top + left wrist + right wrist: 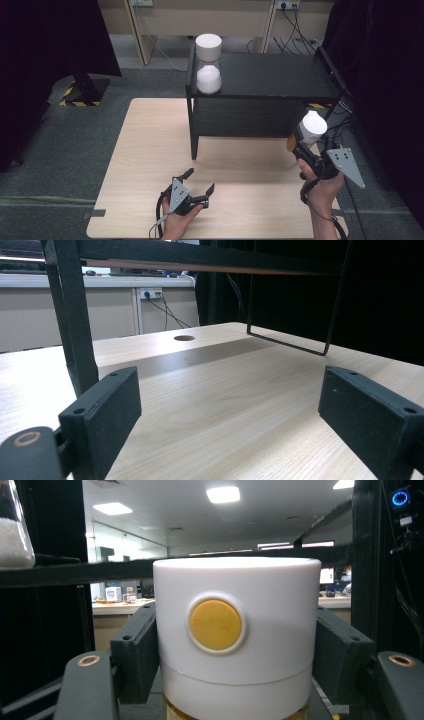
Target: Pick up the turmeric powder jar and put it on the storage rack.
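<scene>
My right gripper [306, 145] is shut on a white-capped jar [309, 130] with amber contents, held above the table's right edge beside the black shelf [280, 75]. In the right gripper view the jar's white lid [237, 625], with a round yellow button, sits squeezed between both jaws. A second jar [208, 64], white-lidded and filled with white grains, stands on the shelf's top at its left end; its glass edge [12, 530] appears at upper left. My left gripper [200, 186] rests low over the wooden table [150, 150] near its front, open with nothing between its fingers [107, 410].
The black shelf stands on the table's far half, with an open space beneath it and a thin wire leg [300, 345]. A round cable hole [184, 338] marks the tabletop. Dark curtains hang at both sides, and cables [295, 30] lie on the floor behind.
</scene>
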`<move>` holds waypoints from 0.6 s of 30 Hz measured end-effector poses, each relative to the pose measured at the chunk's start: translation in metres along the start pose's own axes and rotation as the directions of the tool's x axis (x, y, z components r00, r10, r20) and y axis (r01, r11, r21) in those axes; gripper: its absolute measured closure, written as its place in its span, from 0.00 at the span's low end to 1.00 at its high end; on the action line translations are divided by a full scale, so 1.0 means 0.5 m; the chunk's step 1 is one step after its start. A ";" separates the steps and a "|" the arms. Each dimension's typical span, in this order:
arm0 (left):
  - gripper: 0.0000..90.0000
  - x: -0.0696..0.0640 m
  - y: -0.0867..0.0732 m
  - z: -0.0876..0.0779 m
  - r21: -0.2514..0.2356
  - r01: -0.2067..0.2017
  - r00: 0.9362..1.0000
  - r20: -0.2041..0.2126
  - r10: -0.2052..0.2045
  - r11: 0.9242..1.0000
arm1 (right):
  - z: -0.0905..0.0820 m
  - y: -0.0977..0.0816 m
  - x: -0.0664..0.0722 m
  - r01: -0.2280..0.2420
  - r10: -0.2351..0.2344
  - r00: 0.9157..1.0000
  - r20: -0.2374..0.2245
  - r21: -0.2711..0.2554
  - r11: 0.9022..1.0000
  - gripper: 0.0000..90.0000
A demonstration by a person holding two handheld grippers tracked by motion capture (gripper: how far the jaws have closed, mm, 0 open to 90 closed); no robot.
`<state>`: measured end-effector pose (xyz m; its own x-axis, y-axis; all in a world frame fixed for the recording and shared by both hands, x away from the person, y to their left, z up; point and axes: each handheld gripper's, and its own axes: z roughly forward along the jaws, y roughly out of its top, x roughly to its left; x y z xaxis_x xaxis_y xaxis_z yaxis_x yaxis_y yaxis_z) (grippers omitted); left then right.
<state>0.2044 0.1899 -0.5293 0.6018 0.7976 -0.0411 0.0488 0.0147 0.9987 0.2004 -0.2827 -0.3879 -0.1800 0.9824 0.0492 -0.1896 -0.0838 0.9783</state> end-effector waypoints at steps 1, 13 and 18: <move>0.10 0.000 0.000 0.000 0.000 -0.001 1.000 0.000 0.001 1.000 | 0.001 0.003 0.000 0.000 0.000 1.000 -0.002 -0.002 1.000 0.34; 0.10 0.000 0.000 0.000 0.000 -0.002 1.000 0.002 0.002 1.000 | 0.012 0.026 -0.001 0.001 -0.001 1.000 -0.005 -0.011 1.000 0.34; 0.10 0.000 0.000 0.000 0.000 -0.002 1.000 0.002 0.002 1.000 | 0.019 0.042 -0.001 0.002 -0.002 1.000 -0.006 -0.016 1.000 0.34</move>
<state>0.2045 0.1898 -0.5292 0.6032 0.7966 -0.0389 0.0478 0.0126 0.9988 0.2056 -0.2836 -0.3653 -0.1856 0.9815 0.0462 -0.2051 -0.0846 0.9751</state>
